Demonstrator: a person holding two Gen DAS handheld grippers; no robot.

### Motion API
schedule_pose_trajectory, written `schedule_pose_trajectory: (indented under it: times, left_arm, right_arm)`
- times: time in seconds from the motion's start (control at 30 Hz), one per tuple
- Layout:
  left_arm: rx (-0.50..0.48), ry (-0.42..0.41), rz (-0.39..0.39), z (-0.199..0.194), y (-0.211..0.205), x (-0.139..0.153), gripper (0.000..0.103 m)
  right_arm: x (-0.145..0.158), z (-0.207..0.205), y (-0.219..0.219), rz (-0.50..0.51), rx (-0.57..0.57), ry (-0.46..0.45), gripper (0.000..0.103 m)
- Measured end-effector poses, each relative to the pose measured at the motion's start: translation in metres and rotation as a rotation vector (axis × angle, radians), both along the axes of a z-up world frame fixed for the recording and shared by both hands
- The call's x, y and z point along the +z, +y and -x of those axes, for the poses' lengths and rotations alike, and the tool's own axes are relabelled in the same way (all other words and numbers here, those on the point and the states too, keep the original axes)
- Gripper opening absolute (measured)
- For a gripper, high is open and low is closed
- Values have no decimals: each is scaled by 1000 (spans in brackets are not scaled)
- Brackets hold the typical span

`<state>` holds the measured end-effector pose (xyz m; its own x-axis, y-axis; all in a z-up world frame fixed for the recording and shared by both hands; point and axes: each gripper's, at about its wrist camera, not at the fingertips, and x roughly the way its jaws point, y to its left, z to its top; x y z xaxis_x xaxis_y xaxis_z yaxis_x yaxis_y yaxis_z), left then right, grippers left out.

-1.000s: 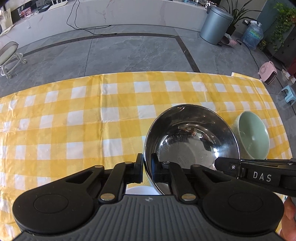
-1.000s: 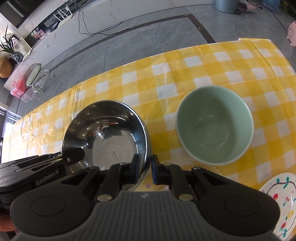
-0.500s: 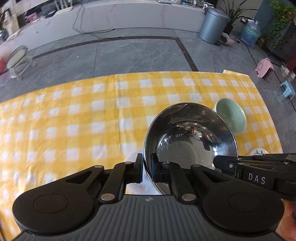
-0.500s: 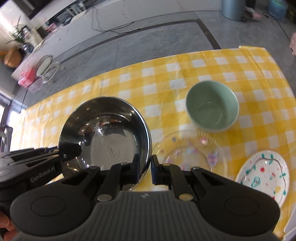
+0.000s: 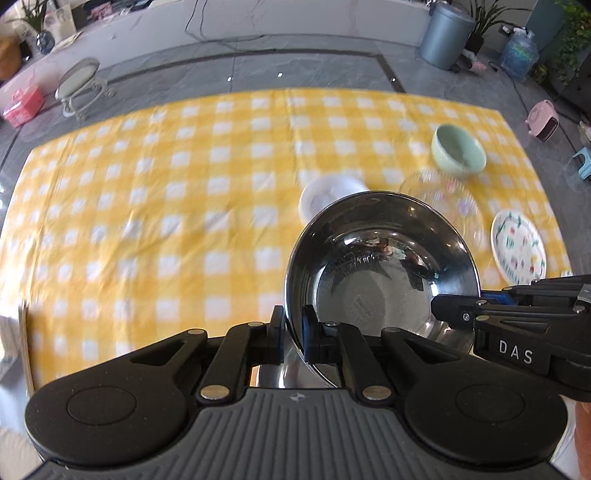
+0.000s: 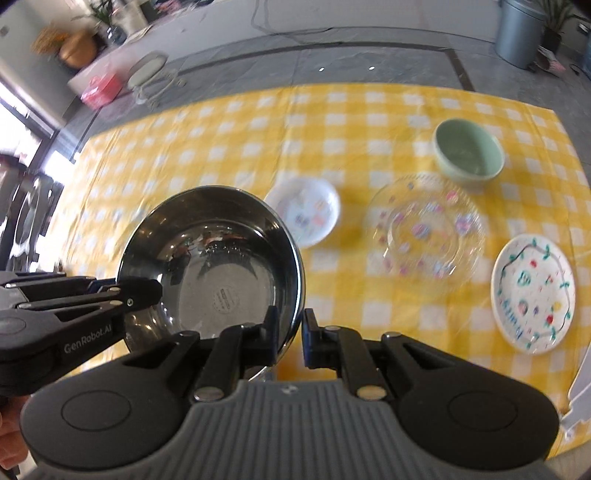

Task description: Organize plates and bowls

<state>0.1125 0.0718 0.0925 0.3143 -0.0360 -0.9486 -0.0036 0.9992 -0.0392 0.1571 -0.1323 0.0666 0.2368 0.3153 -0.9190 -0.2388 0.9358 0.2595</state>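
A shiny steel bowl [image 5: 380, 273] is held high above the table by both grippers. My left gripper [image 5: 293, 332] is shut on its left rim. My right gripper [image 6: 290, 332] is shut on its right rim; the bowl also shows in the right wrist view [image 6: 214, 273]. On the yellow checked tablecloth [image 6: 221, 140] below lie a mint green bowl [image 6: 468, 154], a clear glass plate with coloured dots [image 6: 424, 232], a small white plate [image 6: 306, 210] and a white painted plate [image 6: 533, 293]. Each gripper shows in the other's view.
A grey bin [image 5: 445, 35] and a water jug [image 5: 519, 53] stand on the floor beyond the table. A small stool [image 5: 79, 85] and a pink box [image 5: 22, 105] are at the far left. A white edge [image 6: 578, 387] shows at the table's near right.
Both grippers have lifted the steel bowl up and back from the table. The plates beneath it and the whole tablecloth have come into view, and the green bowl looks farther away.
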Motion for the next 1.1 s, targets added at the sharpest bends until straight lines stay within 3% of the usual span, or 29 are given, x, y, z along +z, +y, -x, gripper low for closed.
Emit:
schedule_pose_trajectory:
  times: [0.43,1.1]
  left_arm:
    - [40,61,21,44,18,-34,9]
    - [15,134,-13,43,14,-74,11]
  right_arm:
    - [-20,57,29,57,67,16,10]
    - [-56,49,32,60,74,53,10]
